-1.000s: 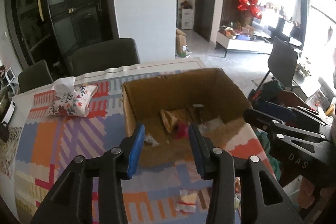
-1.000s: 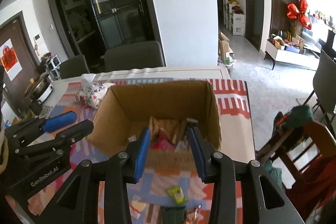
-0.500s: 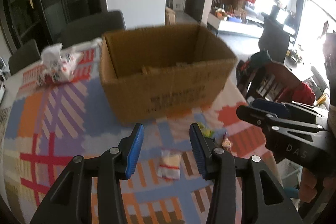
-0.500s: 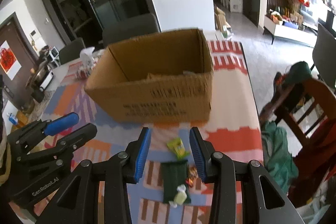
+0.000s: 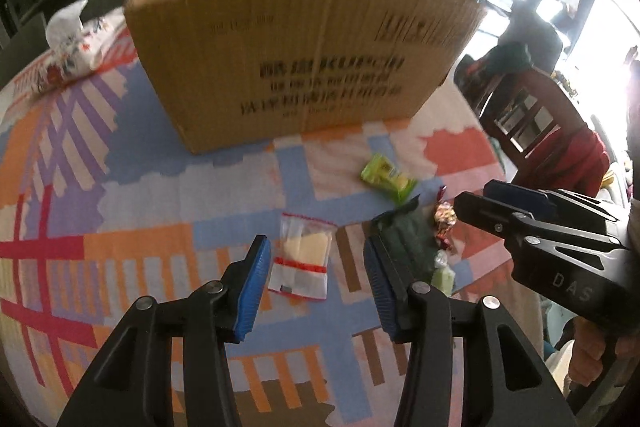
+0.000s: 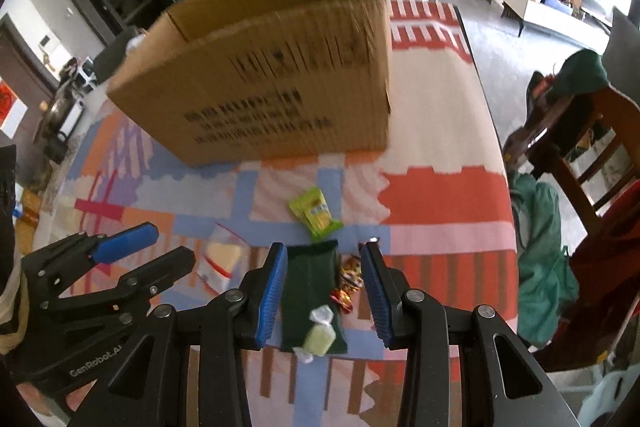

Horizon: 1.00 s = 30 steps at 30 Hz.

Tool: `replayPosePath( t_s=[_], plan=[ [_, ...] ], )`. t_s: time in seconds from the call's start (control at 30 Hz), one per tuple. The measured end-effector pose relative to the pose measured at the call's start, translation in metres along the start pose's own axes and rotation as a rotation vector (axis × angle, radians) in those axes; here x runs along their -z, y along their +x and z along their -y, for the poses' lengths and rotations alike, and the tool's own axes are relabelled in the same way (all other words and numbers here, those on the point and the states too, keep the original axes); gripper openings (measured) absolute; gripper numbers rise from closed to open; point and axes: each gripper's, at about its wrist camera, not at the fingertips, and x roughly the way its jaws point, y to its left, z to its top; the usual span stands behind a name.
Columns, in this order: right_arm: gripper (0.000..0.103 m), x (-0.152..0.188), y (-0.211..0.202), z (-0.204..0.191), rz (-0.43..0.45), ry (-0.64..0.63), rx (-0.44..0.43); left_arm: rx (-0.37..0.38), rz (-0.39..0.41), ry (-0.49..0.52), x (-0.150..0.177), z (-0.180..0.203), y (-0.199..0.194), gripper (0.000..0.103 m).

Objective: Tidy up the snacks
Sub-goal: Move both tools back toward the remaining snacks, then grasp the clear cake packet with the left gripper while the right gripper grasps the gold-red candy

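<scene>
Down over the near side of the tabletop [image 5: 132,195] now, patchwork cloth filling both views where a second ago came a look into the box from above. Cardboard box [image 5: 304,55] standing toward the far edge, printed wall facing, its inside no longer visible from this low angle. Floral tissue pouch [image 5: 76,43] off at the far left corner, beside the box. Left gripper [image 5: 316,279] lowered and tipped steeply down, jaws just eased a little wider, moderately open and gripping nothing, framing the clear packet [image 5: 302,261] with the pale wafer inside; packet flat on the cloth, apart from both pads. Right gripper [image 6: 324,291] dropped alongside, jaws partly open and unchanged, empty, straddling the dark green packet [image 6: 310,287] near the front edge, apparently above it rather than touching. Pale green wrapped candy [image 6: 318,337] lying on that packet's near end. Lime-green snack pack [image 6: 314,213] just beyond it, toward the box. Red-and-gold foil candies [image 6: 348,285] tucked beside the dark packet's right side, close to the right pad. Reading of the change: one trip to the box looks finished, both tools back down for fresh pickups. Probably next: final descent and a squeeze on each packet, minding the candy riding on top.
</scene>
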Motion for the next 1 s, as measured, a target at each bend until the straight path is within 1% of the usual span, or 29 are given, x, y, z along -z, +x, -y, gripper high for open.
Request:
replayPosePath(
  t_s=[0.17, 0.37, 0.47, 0.63, 0.8, 0.93, 0.97, 1.0],
  plan=[
    [0.040, 0.002, 0.018, 0.009, -0.052, 0.019, 0.008, -0.018, -0.047, -0.002, 0.003, -0.002, 0.019, 0.047],
    [0.039, 0.005, 0.032, 0.015, -0.089, 0.029, 0.029, -0.025, -0.099, -0.013, 0.007, -0.005, 0.038, 0.047],
    [0.039, 0.005, 0.037, 0.017, -0.099, 0.031, 0.036, -0.030, -0.114, -0.016, 0.006, -0.005, 0.045, 0.047],
    [0.035, 0.003, 0.045, 0.021, -0.119, 0.036, 0.045, -0.033, -0.137, -0.024, 0.001, -0.002, 0.056, 0.047],
    [0.035, 0.002, 0.050, 0.024, -0.135, 0.042, 0.046, -0.046, -0.138, -0.025, -0.001, -0.002, 0.060, 0.047],
    [0.027, 0.002, 0.056, 0.025, -0.152, 0.041, 0.041, -0.052, -0.140, -0.030, -0.004, 0.000, 0.063, 0.046],
    [0.027, 0.003, 0.057, 0.024, -0.154, 0.038, 0.041, -0.057, -0.137, -0.030, -0.002, -0.002, 0.060, 0.045],
    [0.024, 0.003, 0.057, 0.024, -0.151, 0.035, 0.045, -0.065, -0.133, -0.027, -0.003, -0.002, 0.061, 0.041]
  ],
)
